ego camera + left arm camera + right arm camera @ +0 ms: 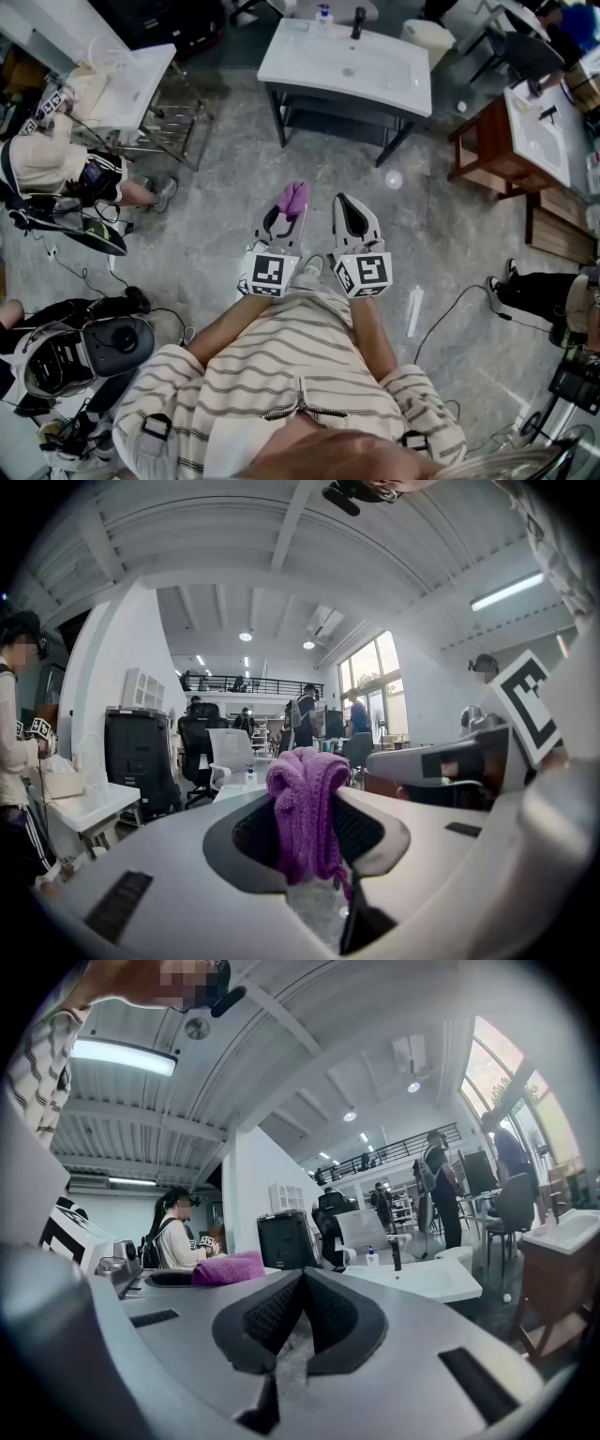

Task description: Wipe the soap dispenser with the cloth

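A small soap dispenser point(324, 13) with a blue label stands at the back of a white washbasin point(309, 58), beside a black faucet point(358, 21). The basin is well ahead of me across grey floor. My left gripper point(292, 202) is shut on a purple cloth point(297, 196) that bunches up between its jaws. In the left gripper view the cloth point(305, 803) hangs between the pads of the left gripper point(307, 832), with the dispenser point(250, 775) far beyond. My right gripper point(345, 202) is beside it, shut and empty; in the right gripper view the right gripper point(302, 1277) points level at the dispenser point(372, 1257).
Another white basin on a metal frame point(131, 80) stands at the left with a seated person point(56, 159) by it. A wooden vanity point(511, 141) is at the right. Bags and cables point(103, 342) lie on the floor at my left, and a person's legs point(525, 291) show at the right.
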Demonstrator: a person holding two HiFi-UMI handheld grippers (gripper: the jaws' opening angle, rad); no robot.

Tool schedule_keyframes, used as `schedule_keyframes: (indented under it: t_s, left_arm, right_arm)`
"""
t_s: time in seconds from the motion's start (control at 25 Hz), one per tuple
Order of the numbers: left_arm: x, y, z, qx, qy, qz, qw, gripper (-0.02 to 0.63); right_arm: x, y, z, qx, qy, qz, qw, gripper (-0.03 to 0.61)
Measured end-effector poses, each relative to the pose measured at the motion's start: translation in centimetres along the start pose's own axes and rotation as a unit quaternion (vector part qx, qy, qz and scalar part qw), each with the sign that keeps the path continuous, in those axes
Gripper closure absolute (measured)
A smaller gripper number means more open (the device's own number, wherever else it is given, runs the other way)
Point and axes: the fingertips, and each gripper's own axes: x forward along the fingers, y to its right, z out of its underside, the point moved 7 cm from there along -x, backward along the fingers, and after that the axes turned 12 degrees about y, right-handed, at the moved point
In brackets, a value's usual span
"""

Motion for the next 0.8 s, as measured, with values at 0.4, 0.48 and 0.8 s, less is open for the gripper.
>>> schedule_keyframes:
  t_s: [0.4, 0.48, 0.8]
  left_arm:
    - [2.3, 1.1, 0.9, 0.006, -0.012, -0.008, 0.9999, 0.494]
    - [3.2, 1.0, 1.0, 0.005, -0.011, -0.009, 0.9999, 0.494]
    - [8.0, -1.2, 3.0, -0.011, -0.007, -0.004, 0.9999, 0.493]
  right_arm:
    - [0.6, 3.2, 0.2, 0.015, 0.012, -0.005, 1.000, 0.583]
    - [1.2, 3.9, 0.5, 0.017, 0.009, -0.004, 1.000, 0.583]
    - [5.9, 6.8, 2.1, 0.032, 0.001, -0.012, 0.999, 0.583]
